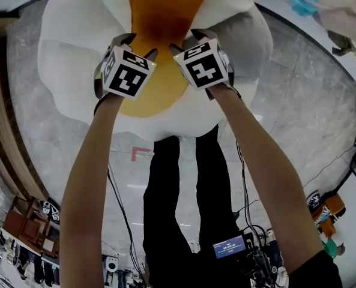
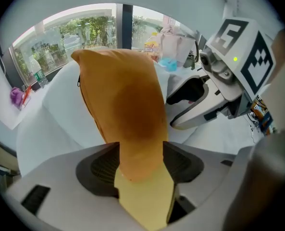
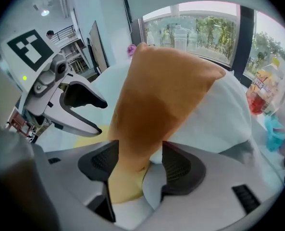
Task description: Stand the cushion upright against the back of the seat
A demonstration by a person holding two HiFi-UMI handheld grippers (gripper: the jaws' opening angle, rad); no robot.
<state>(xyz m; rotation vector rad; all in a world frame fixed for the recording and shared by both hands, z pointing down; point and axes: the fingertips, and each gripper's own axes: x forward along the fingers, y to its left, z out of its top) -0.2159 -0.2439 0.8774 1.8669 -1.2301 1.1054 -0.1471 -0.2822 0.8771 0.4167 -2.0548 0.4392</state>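
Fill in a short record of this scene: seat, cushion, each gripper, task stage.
seat: white, petal-shaped, with a yellow centre
cushion: orange, standing on end over the yellow centre, white seat back behind it; contact with the back unclear
left gripper: jaws closed on the cushion's lower end
right gripper: cushion's lower corner between its jaws; grip unclear
task stage: cushion upright, both grippers at its base

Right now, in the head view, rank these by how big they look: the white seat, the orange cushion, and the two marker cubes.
1. white seat
2. orange cushion, cut off at the top edge
3. left cube and right cube: they look alike, so I leave them unranked.
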